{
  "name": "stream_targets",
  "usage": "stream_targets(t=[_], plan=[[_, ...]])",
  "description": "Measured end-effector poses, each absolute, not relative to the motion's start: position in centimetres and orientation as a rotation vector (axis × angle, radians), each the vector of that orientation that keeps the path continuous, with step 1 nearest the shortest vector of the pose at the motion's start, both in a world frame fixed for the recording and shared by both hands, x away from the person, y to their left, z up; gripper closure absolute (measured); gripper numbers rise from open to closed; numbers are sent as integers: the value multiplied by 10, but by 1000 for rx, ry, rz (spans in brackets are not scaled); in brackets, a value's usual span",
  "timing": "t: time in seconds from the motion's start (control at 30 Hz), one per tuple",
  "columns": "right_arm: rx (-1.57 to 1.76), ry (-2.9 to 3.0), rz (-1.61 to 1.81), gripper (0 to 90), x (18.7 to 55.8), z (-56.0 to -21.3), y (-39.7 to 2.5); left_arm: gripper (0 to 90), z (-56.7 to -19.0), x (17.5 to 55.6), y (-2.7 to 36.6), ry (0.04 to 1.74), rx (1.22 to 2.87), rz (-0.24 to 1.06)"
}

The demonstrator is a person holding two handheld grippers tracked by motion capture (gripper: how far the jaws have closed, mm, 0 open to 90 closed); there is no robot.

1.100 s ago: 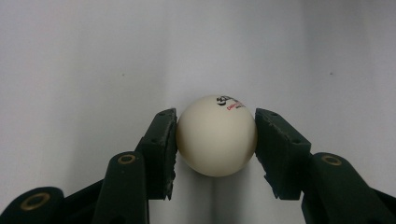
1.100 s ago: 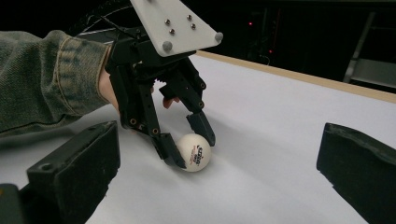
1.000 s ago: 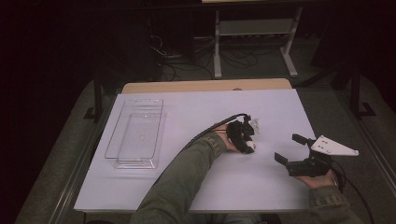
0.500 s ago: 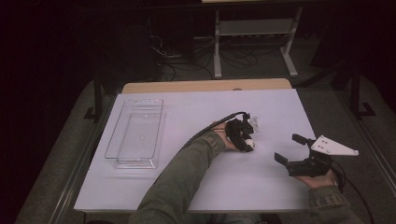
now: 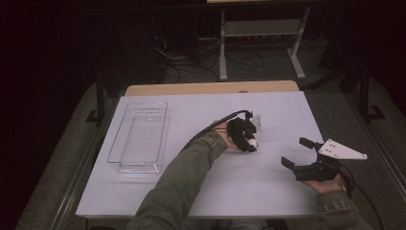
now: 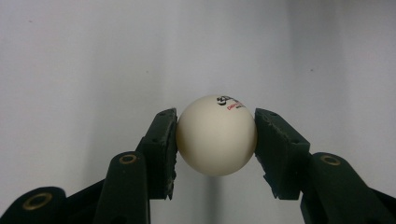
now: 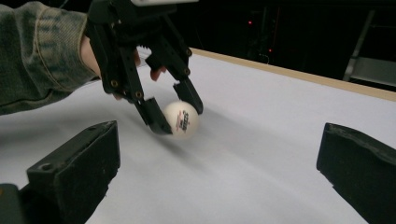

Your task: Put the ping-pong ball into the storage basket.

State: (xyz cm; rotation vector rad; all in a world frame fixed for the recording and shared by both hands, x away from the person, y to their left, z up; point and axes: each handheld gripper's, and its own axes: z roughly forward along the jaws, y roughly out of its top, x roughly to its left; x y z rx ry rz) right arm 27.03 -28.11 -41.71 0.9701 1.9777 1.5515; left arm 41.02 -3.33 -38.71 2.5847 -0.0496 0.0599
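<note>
We have the left gripper down on the white table, a little right of its middle, with a white table-tennis ball sitting between its two jaws. In the left gripper view both pads press the ball's sides, so we read the jaws as closed on it, the printed logo facing up and away. The right gripper view shows the same ball still resting on the tabletop, low between the jaw tips, not yet lifted.

Our right gripper rests near the table's right edge, toward the near side, jaws spread wide and holding nothing.

The clear plastic tray lies along the table's left side, long axis running from near edge to far edge, and looks empty. From the ball it lies straight to the left, well apart, and the left gripper is the nearer one to it. We judge the coming move to be a lift and a carry leftward across the bare table to the tray
</note>
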Motion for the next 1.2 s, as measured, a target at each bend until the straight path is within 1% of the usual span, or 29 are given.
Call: stream_targets(t=[0.33, 0.7, 1.2], plan=[[978, 1986, 1546, 0, 271, -418, -280, 508, -364, 412, -22, -50, 2579, 103], [972, 2005, 1538, 0, 272, -420, -278, 508, -348, 411, -16, -59, 2595, 130], [977, 2008, 1541, 0, 272, -421, -277, 508, -322, 405, 5, -54, 2613, 174]])
